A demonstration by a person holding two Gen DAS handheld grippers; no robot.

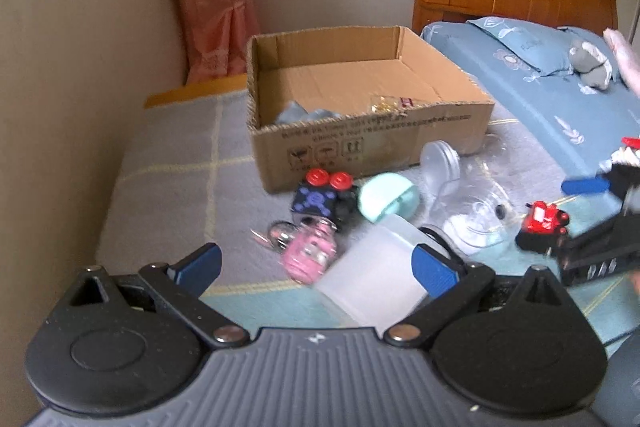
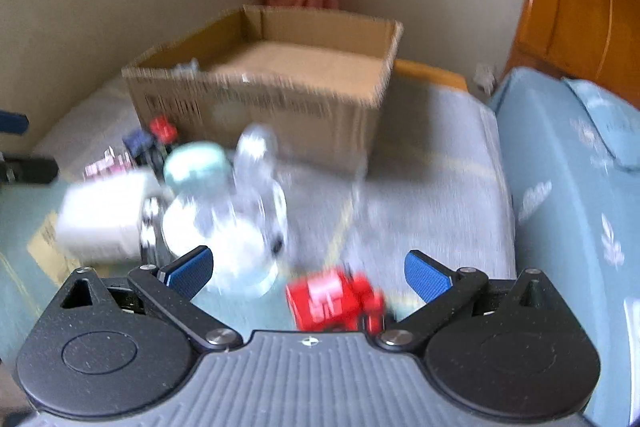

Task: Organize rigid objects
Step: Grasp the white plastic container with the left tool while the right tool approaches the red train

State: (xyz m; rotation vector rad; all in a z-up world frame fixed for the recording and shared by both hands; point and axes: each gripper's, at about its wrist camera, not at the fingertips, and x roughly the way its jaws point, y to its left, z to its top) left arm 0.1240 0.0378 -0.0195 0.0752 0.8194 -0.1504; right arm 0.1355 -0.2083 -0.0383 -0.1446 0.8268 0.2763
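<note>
Both cams sit low over the bedspread, looking forward along their fingers toward the box (image 1: 360, 123) by the wall. Left one's further left, right one's closer in and blurry. Both catch the box and red toy (image 2: 336, 301).

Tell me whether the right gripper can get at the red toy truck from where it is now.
Probably yes. The right gripper is open, and the red toy truck lies on the mat between its fingers with nothing over it. The clear plastic container sits close on the left and might get nudged.
</note>
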